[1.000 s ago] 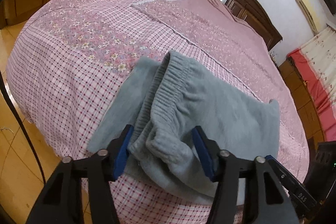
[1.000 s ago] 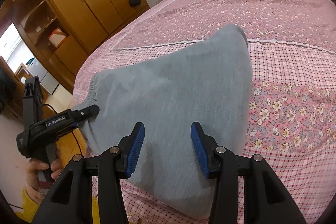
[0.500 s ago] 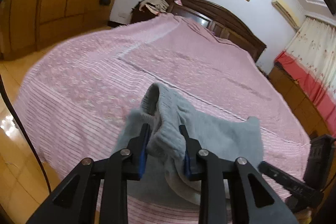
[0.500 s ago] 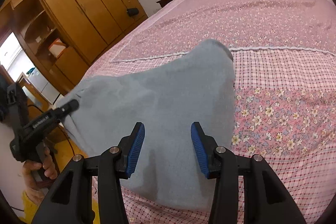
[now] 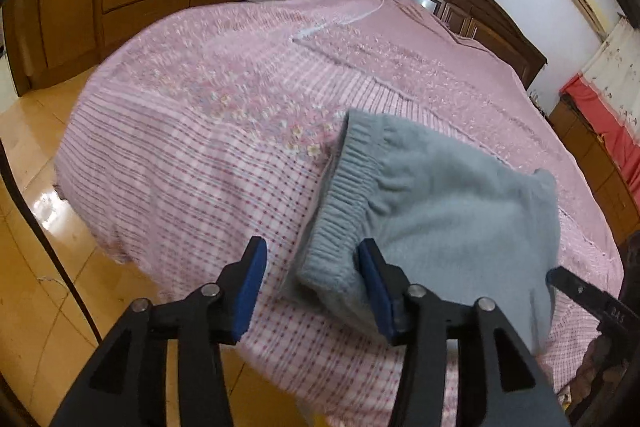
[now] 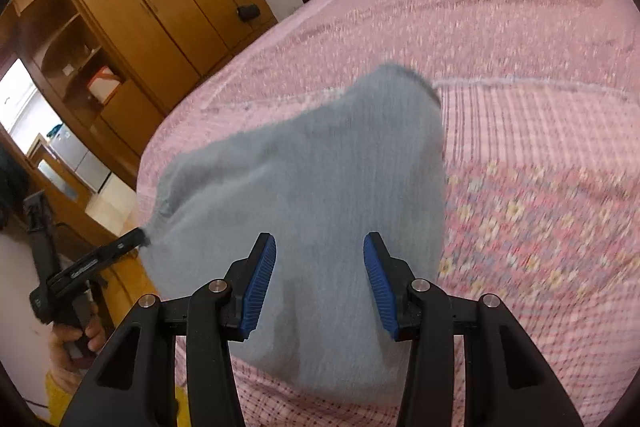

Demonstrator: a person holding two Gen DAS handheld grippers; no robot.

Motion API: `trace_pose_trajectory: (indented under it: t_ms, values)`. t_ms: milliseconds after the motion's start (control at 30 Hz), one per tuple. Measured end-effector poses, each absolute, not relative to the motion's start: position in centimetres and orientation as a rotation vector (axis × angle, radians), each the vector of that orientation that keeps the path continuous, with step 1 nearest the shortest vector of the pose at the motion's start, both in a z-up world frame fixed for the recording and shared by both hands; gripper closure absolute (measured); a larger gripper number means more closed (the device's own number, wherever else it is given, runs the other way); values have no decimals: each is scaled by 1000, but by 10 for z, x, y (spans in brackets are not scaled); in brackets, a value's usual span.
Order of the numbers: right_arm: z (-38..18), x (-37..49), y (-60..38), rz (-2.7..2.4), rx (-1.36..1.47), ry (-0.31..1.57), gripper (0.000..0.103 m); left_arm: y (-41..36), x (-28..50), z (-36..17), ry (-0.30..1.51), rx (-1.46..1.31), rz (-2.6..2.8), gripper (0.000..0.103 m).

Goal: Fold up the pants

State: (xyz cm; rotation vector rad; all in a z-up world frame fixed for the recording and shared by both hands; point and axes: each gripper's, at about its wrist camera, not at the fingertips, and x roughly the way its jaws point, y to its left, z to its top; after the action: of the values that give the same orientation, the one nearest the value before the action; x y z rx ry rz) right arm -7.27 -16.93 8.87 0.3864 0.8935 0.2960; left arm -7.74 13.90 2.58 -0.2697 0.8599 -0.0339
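pink checked bedspread (image 5: 180, 195) carries the grey pants (image 5: 440, 211), folded compact near its front edge. my left gripper (image 5: 310, 291) is opening, waistband corner between jaws, unpressed. right gripper (image 6: 318, 281) gapes, empty. left: final smoothing, maybe.

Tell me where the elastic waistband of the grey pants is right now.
In the left wrist view the waistband lies on the pink checked bedspread, running from the flower band to the left gripper, whose opening jaws straddle its near corner.
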Motion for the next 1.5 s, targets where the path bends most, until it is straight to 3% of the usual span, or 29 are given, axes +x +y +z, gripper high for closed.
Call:
trace_pose_trajectory:
  t_ms: [167,267,333,367,567,633,667,700,1067,1233,1500]
  values:
    - [113,-58,-177,236,351,811,56,130,-84,66,765,-218,-33,53]
    - [120,-47,-181,217,345,788,65,113,-64,76,741,-207,-92,55]
    - [120,-38,-182,208,326,783,72,99,-46,76,737,-214,-148,72]
    - [118,-33,-182,204,319,784,73,93,-37,73,736,-223,-177,75]
    - [87,5,-184,194,297,845,82,73,16,42,820,-238,-201,84]
    - [71,19,-186,167,286,874,100,74,25,31,844,-227,-184,91]
    - [64,24,-190,157,295,885,103,76,29,24,858,-222,-174,95]
    - [58,29,-193,157,315,882,103,79,32,17,869,-215,-164,100]
    - [60,39,-203,165,377,877,103,103,17,18,876,-292,-204,100]
    - [88,10,-206,181,403,868,91,115,-21,43,842,-256,-165,97]
    - [95,-39,-189,236,323,892,89,116,-71,53,853,-240,-208,97]
